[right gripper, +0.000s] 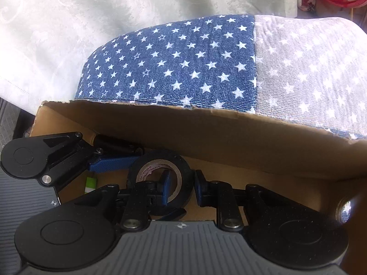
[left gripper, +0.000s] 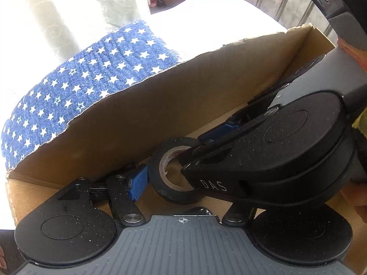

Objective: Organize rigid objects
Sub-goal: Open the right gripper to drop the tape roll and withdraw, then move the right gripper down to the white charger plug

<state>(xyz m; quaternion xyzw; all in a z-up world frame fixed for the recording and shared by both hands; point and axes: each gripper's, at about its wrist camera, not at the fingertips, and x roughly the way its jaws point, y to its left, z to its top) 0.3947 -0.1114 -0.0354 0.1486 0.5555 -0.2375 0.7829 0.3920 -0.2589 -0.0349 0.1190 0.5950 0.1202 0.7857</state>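
A black roll of tape [left gripper: 170, 180] stands tilted inside an open cardboard box [left gripper: 128, 123]. It also shows in the right wrist view [right gripper: 160, 174]. My right gripper [right gripper: 180, 189] straddles the roll's wall, one blue pad inside the core and one outside; whether the pads press on it is unclear. In the left wrist view the right gripper [left gripper: 201, 146] reaches in from the right. My left gripper [left gripper: 183, 183] is open around the roll; its left blue pad [left gripper: 137, 183] lies just beside the roll and its right finger is hidden.
The box sits on a cushion with a blue star-print cover [right gripper: 174, 68] and a grey star-print part [right gripper: 309, 78]. A pale curtain [right gripper: 91, 11] hangs behind. A small green and white object [right gripper: 90, 183] lies on the box floor. The box walls [right gripper: 229, 133] stand close around both grippers.
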